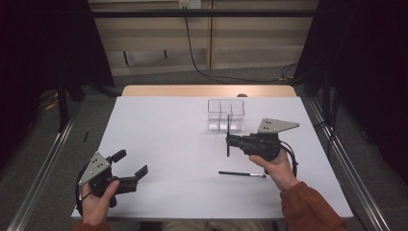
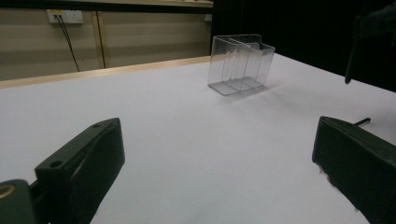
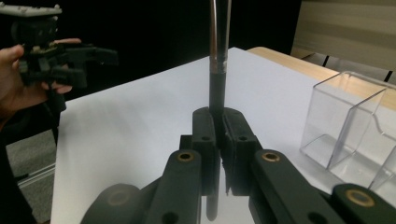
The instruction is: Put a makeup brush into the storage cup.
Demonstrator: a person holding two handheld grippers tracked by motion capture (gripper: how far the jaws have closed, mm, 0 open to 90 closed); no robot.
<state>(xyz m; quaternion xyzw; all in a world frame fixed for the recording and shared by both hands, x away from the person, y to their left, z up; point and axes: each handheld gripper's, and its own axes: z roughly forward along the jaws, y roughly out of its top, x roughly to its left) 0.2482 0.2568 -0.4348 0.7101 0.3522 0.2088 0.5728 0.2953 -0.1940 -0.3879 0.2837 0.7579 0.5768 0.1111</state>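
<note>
In the right gripper view, the brush [image 3: 217, 70] runs past the top edge.

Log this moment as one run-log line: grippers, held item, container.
right gripper: shut on brush, upright | left gripper: open, empty | second brush: lying on table | clear organizer: nothing visible inside

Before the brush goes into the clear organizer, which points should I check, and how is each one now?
1. Right tongs shut on the held brush: ok.
2. Held brush upright: ok.
3. Clear organizer upright on the table, compartments look empty: ok.
4. Held brush above a compartment: not ok, it is beside the organizer.
5. Left tongs open, apart from the organizer: ok.
6. Second brush lies flat, out of the path: ok.
</note>
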